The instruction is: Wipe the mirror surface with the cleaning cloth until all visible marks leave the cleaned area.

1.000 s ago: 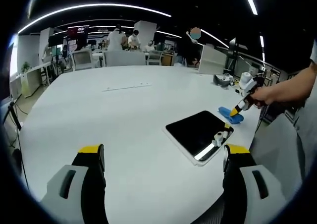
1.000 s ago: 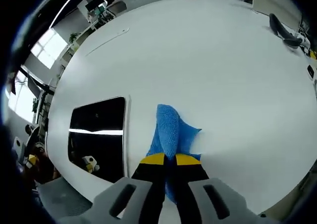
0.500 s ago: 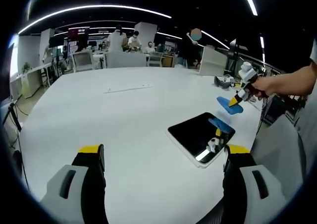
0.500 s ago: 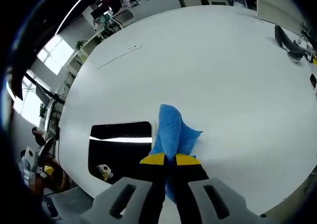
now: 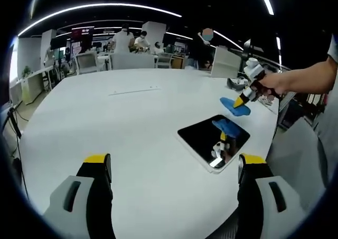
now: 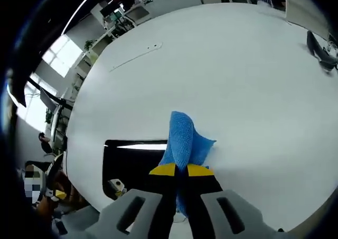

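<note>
In the left gripper view, the left gripper [image 5: 174, 167] rises from the bottom edge with its two yellow-tipped jaws spread wide apart and nothing between them, above a large white table [image 5: 105, 122]. The mirror [image 5: 214, 140], a dark rounded rectangle with a pale rim, lies flat on the table near its right-hand edge, just ahead of the right-hand jaw. The glass reflects a blue patch and a small pale shape with a yellow spot. Above the far end of the mirror, the right gripper [image 5: 242, 100] comes in from the right, held in a person's hand [image 5: 272, 83] on an outstretched arm. Its yellow tips pinch the blue cleaning cloth [image 5: 231, 105], which hangs clear of the glass. A thin white strip [image 5: 134, 91] lies further back on the table, well apart from the mirror. Desks, chairs and standing people fill the office beyond.

In the right gripper view, the right gripper [image 6: 181, 170] has its jaws pressed together on the cleaning cloth [image 6: 185, 138], which stands up bunched ahead of the yellow tips. The mirror [image 6: 134, 162] sits below and to the left of the cloth on the white table [image 6: 237, 80], a bright streak of light crossing its dark surface. Whether the cloth touches the glass cannot be told here.
</note>
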### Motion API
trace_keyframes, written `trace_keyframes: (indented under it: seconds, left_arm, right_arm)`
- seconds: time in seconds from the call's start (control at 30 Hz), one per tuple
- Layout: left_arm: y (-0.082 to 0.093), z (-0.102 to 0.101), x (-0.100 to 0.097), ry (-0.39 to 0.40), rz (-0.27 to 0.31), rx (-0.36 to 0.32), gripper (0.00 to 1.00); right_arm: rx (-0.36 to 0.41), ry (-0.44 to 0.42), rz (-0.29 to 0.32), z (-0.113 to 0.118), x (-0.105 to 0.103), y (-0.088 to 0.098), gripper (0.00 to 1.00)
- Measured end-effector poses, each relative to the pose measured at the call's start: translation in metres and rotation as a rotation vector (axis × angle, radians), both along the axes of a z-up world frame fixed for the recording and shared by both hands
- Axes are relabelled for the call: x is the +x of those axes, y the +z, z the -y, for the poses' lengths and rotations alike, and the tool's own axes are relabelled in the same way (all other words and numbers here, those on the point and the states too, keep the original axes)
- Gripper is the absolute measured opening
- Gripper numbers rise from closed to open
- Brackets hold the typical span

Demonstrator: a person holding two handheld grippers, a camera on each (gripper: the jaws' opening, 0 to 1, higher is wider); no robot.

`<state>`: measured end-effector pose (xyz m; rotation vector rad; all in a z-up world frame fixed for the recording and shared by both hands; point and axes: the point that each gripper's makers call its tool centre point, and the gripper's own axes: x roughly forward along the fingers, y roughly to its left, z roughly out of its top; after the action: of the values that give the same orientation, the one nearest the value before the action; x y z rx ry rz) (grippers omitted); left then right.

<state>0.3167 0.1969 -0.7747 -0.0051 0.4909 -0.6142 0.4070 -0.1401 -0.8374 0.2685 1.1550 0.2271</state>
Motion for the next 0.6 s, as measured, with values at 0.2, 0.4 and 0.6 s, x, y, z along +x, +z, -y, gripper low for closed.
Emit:
trace_keyframes:
  seconds: [0.2,0.4,0.6]
  left_arm:
    - [0.003,0.0,0.002,-0.002,0.007,0.001,0.99]
    - [0.004,-0.002,0.001,0.008,0.007,0.001,0.99]
    - [0.001,-0.001,0.001,0.014,0.009,0.003,0.99]
  right_arm:
    - [-0.006,0.014,-0.038,-0.015,0.005,-0.021,0.0]
    - [-0.024,0.021,-0.072,-0.021,0.007,-0.036,0.0]
    - [-0.019,0.027,-0.072,-0.027,0.007,-0.033,0.0]
